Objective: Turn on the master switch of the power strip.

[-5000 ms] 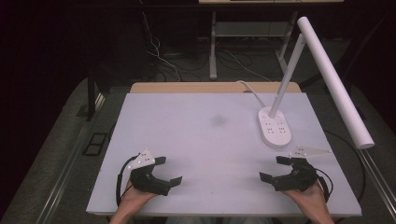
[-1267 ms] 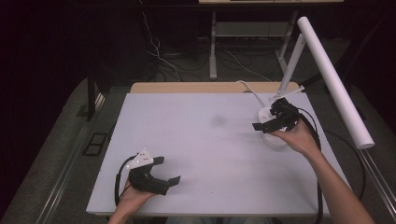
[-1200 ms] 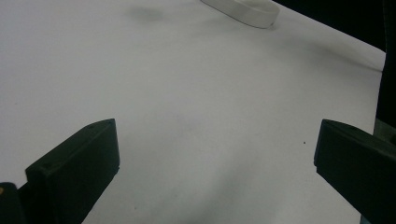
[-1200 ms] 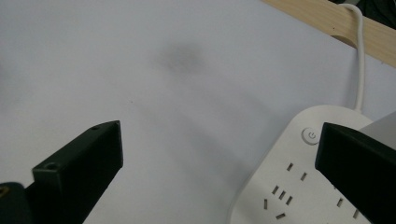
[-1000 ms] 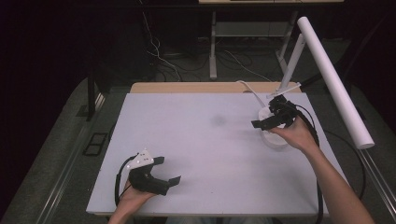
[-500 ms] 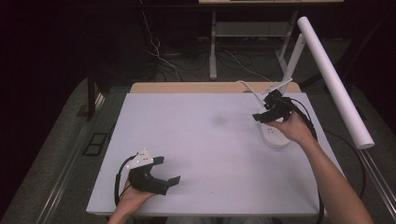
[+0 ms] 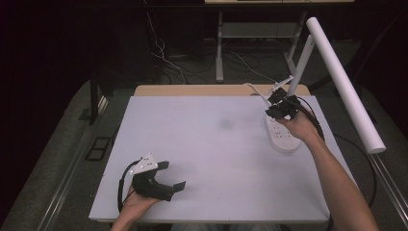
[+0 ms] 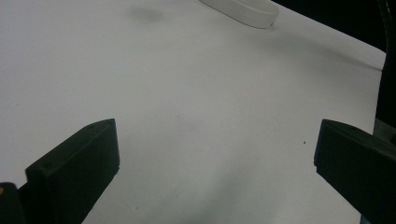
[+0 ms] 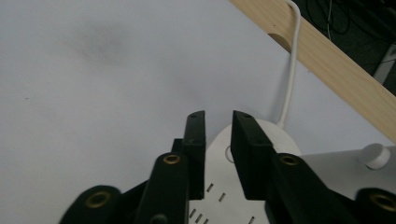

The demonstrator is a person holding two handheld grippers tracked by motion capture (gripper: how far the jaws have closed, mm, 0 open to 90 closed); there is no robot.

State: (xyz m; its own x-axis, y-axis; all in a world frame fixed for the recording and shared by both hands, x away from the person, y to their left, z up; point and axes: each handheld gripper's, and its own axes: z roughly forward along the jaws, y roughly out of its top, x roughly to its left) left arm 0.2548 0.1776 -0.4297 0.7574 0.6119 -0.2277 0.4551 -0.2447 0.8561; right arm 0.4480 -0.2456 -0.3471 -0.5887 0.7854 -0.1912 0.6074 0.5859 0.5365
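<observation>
A white desk lamp stands at the table's back right. Its oval base (image 7: 283, 139) has sockets on top, a slanted stem (image 7: 299, 67) and a long tube head (image 7: 344, 82). My right gripper (image 7: 270, 112) hovers over the far end of the base, its jaws drawn almost together with nothing between them. In the right gripper view the gripper (image 9: 218, 119) points at the base (image 9: 284, 140), just above a small round button (image 9: 229, 153). My left gripper (image 7: 174, 175) rests open at the front left, and its view (image 8: 217, 140) looks across bare table.
The white table top (image 7: 216, 144) has a faint grey smudge (image 7: 224, 124) near the middle. A white cable (image 9: 292, 70) runs from the lamp base over the wooden back edge (image 9: 327, 60). Dark floor with cables lies beyond.
My right gripper rose from the front right edge, travelled to the lamp base, and over the last second crept toward its far end. The left gripper stayed put.
</observation>
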